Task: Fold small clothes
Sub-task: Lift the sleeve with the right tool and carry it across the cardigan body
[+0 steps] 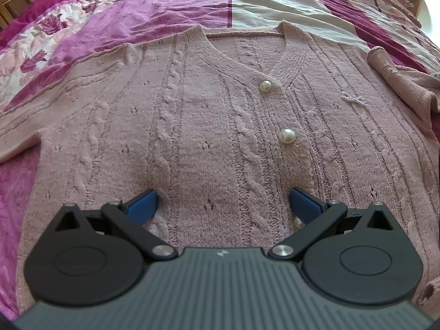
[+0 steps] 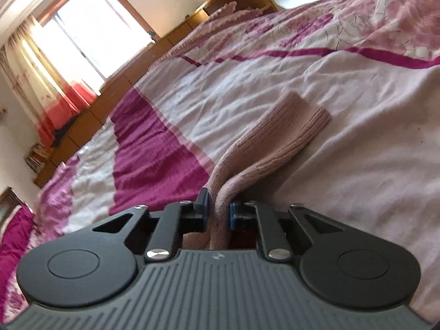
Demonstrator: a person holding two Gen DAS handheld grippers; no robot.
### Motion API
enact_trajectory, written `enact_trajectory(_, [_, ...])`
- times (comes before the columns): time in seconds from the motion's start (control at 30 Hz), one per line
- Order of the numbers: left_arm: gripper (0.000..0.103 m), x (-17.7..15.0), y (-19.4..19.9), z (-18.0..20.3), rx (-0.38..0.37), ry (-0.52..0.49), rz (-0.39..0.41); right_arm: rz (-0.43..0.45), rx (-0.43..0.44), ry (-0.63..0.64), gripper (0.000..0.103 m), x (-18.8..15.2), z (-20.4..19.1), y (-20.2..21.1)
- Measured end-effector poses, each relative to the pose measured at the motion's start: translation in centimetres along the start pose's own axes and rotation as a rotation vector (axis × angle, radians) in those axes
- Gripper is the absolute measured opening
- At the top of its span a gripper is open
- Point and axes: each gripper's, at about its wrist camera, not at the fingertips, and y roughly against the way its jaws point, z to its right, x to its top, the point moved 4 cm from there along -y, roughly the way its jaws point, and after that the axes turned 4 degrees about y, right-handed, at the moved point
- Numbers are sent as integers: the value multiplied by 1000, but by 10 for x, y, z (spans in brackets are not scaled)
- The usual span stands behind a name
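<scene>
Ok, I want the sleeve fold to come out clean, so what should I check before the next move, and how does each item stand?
1. Right gripper shut on the sleeve: ok, knit pinched between the pads.
2. Sleeve cuff free of snags: ok, it lies loose on the bedspread.
3. Left gripper open, pads pressing the cardigan body: ok.
4. Cardigan front flat: ok, few wrinkles.
5. Pearl buttons fastened: cannot tell.
6. Other sleeve laid flat: cannot tell, it runs out of view.
</scene>
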Motion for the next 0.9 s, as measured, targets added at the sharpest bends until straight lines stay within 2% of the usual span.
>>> enact_trajectory(0.3, [103, -1, 1, 1, 1, -2, 15, 116, 34, -3, 14, 26, -8, 63])
enact_trajectory(0.5, [103, 1, 4, -3, -20, 2, 15, 144, 62, 34, 14, 42, -24, 100])
enact_trajectory(0.7, [103, 10, 13, -11, -47, 21, -6, 156, 97, 63, 14, 48, -58, 133])
enact_trajectory(0.9, [103, 22, 30, -29, -12, 29, 41, 166, 146, 99, 14, 44, -104, 158])
